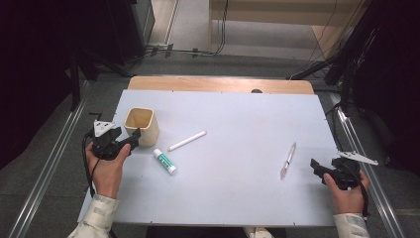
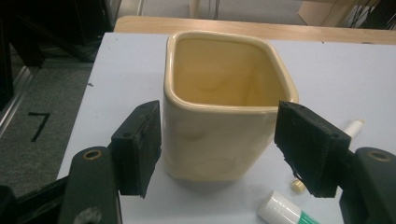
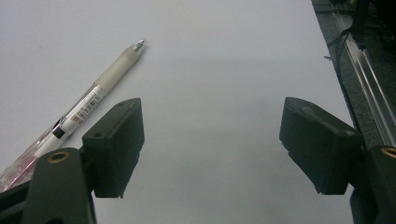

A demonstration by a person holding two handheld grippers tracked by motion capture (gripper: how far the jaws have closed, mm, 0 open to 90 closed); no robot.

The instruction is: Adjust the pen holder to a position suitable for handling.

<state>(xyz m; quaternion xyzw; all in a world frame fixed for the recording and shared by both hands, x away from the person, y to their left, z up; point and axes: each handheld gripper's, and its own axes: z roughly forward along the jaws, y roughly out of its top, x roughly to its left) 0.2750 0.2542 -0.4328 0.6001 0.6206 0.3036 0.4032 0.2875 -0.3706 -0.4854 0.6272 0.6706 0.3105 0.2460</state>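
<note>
Left of centre in the high view: a glossy cream ceramic cup (image 1: 141, 126), square with rounded corners, upright on the matte white desk (image 1: 237, 188). Left gripper (image 1: 128, 141) spread wide around its lower walls, black padded fingers (image 2: 140, 147) apart from the glaze. Lower right: right gripper (image 1: 317, 167) released, beside a translucent pen (image 3: 88, 109). Near the cup, a white marker (image 1: 186, 141) and green-and-white tube (image 1: 165, 161).
</note>
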